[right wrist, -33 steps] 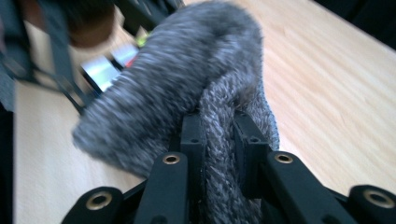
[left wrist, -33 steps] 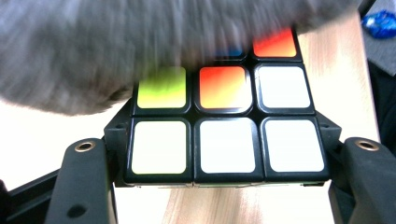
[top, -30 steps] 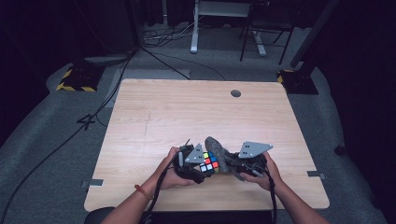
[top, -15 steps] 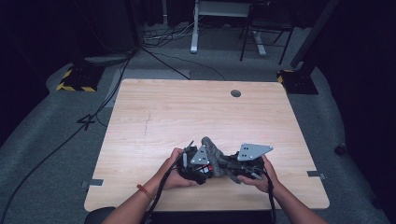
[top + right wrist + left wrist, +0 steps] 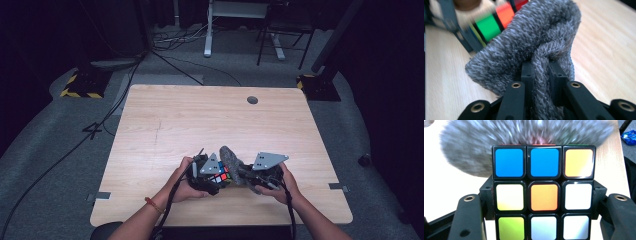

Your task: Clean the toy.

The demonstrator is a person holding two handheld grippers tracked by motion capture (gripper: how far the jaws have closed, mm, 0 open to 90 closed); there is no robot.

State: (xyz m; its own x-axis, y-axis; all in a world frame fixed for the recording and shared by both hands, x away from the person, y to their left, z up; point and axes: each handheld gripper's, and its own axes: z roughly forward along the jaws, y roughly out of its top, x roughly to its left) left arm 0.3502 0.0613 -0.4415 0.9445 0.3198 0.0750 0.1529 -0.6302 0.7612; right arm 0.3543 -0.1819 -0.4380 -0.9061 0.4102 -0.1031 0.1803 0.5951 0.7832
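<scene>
A Rubik's cube with blue, yellow, orange, white and green stickers sits clamped between the jaws of my left gripper. The cube shows small between the two hands in the high view. My right gripper is shut on a fuzzy grey cloth, pinching a fold of it. The cloth presses against the cube's far side, and the cloth looks blurred behind the cube in the left gripper view. A corner of the cube shows blurred beyond the cloth.
The light wooden table has a round cable hole at the back. Both hands work near the front edge. A blue packet lies on the floor off the table's side. Cables and stands are on the floor behind.
The cloth has swung up and over against the cube, covering more of it. Both hands stay close together near the front edge.
</scene>
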